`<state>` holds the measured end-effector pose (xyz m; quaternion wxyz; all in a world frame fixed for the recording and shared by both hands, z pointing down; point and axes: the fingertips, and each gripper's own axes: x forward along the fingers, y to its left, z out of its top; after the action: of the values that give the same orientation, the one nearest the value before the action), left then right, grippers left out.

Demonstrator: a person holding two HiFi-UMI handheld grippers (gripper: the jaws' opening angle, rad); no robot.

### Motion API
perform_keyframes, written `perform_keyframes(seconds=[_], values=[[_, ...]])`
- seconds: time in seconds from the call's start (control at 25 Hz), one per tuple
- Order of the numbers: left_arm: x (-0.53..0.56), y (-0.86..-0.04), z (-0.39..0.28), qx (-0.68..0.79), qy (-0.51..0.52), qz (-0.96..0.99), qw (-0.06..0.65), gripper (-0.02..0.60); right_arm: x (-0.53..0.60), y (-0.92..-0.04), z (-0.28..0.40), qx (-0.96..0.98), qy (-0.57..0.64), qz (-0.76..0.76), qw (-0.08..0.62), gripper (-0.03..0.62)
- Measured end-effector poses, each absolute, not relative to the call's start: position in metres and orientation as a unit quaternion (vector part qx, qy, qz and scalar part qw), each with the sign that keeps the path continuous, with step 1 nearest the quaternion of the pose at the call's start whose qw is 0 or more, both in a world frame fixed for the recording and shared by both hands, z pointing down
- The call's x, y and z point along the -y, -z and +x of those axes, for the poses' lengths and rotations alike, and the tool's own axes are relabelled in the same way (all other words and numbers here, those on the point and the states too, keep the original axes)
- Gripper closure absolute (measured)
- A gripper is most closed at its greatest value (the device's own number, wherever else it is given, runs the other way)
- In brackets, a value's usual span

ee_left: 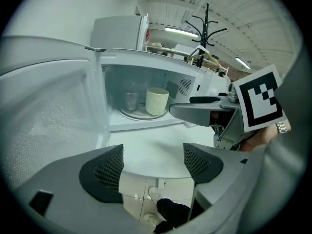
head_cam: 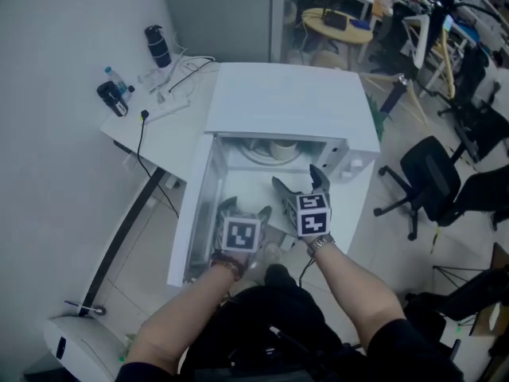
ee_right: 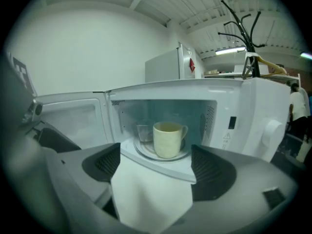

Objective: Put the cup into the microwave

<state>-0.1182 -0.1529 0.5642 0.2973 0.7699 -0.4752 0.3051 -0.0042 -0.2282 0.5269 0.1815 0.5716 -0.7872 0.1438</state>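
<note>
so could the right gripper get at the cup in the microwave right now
Probably yes: the microwave door stands open at the left, and the cup sits on the turntable straight ahead of the right gripper, whose jaws are apart and empty, with nothing between.

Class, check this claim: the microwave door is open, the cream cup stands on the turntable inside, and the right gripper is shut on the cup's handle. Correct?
One part is wrong. The right gripper is open and empty, held apart from the cup; the right gripper view shows this. The microwave door is open and the cup stands on the turntable inside.
</note>
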Motion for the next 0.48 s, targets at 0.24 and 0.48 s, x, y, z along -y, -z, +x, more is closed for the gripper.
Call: perform_keyframes(seconds=[0.24, 0.48], values=[[0.142, -0.552, -0.119, 0.472, -0.291, 0.775, 0.304, 0.201, 0.200, -0.510, -0.003, 0.786, -0.136, 0.575, 0.181, 0.126], [0.138, -0.536, -0.117, 0.473, -0.275, 0.780, 0.304, 0.201, 0.177, -0.487, -0.004, 0.798, -0.125, 0.565, 0.169, 0.178]])
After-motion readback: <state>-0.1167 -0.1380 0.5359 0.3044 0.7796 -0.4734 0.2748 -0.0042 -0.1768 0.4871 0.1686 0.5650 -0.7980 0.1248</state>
